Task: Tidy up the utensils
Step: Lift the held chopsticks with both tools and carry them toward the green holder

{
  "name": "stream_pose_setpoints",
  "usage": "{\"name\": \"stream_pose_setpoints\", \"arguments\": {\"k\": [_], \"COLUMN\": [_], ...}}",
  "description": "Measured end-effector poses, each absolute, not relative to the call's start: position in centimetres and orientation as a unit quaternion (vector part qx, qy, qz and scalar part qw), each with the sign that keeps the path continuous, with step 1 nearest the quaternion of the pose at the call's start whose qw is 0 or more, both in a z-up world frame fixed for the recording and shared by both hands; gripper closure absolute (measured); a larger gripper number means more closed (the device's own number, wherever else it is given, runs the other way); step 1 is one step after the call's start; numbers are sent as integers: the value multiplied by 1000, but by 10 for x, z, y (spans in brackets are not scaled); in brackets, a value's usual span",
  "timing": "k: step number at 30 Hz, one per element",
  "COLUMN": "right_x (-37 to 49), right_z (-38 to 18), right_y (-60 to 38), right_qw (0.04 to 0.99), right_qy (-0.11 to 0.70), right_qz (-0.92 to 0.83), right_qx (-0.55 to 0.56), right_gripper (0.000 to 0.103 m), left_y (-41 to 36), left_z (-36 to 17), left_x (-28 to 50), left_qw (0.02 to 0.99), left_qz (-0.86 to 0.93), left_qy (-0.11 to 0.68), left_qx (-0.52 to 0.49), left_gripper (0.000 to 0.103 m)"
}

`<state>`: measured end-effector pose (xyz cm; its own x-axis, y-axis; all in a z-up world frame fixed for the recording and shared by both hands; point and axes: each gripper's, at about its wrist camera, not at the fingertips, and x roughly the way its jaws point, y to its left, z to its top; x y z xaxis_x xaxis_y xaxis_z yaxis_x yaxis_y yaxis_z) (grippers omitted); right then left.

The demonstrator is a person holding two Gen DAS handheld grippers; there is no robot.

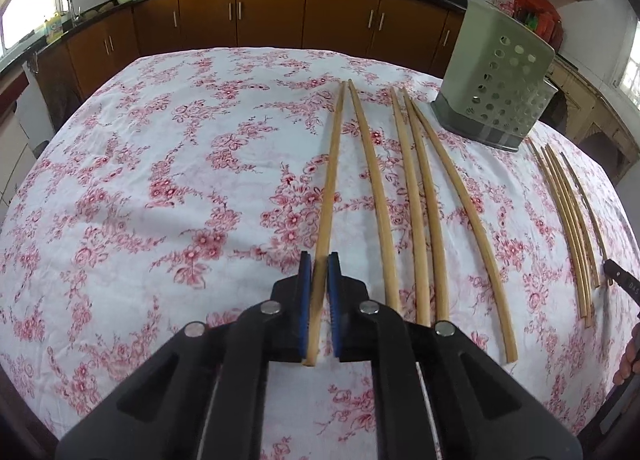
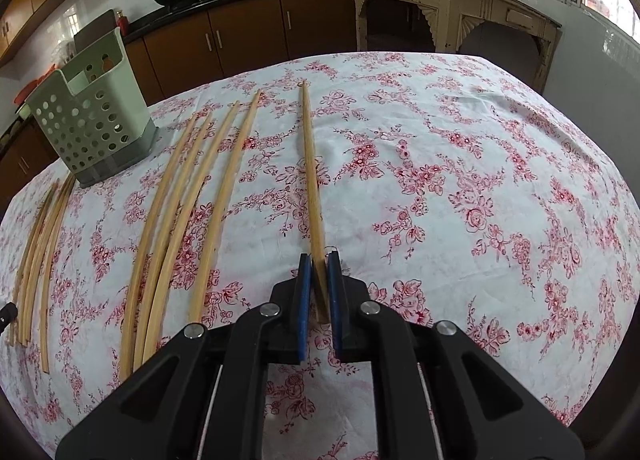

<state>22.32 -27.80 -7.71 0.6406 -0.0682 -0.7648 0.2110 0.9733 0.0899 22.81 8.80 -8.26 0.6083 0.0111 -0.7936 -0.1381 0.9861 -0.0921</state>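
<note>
My left gripper (image 1: 318, 264) sits narrowly parted around the leftmost chopstick (image 1: 330, 179), my right gripper (image 2: 319, 262) likewise straddles the rightmost chopstick (image 2: 310, 163), both sticks flat on the floral tablecloth (image 1: 160, 179), green perforated holder (image 1: 496, 79) upright between the chopstick groups

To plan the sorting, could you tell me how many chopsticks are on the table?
10, probably; distant ones overlap. Five chopsticks lie left of the utensil holder, one inside the left gripper; five lie right of it, one inside the right gripper.
</note>
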Motion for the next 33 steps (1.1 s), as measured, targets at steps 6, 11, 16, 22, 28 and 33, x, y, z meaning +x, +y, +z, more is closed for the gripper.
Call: {"name": "stream_pose_setpoints", "arguments": {"k": [6,11,16,22,28,33], "right_x": [214,203,197,212,213,217], "right_z": [-66,-39,-14,-44,-63,-75], "right_y": [-280,-282,-287,-302,-287,-279], "right_qw": [912,932,946,912,908,906], "right_qy": [394,347,310,386,405,418], "right_qz": [-67,-67,-64,-38,-40,-52], "right_qx": [90,75,72,130,99,48], "right_gripper": [95,95,97,93,70,95], "left_y": [89,90,93,97,95,94], "left_z": [-79,-60,-27,-19,-41,-48], "left_x": [222,214,203,203,204,203], "left_qw": [892,903,923,926,914,912], "left_qz": [34,33,40,46,43,44], "left_qy": [445,422,376,368,396,401], "left_qx": [-76,-69,-65,-69,-75,-77], "left_gripper": [95,96,96,96,96,96]}}
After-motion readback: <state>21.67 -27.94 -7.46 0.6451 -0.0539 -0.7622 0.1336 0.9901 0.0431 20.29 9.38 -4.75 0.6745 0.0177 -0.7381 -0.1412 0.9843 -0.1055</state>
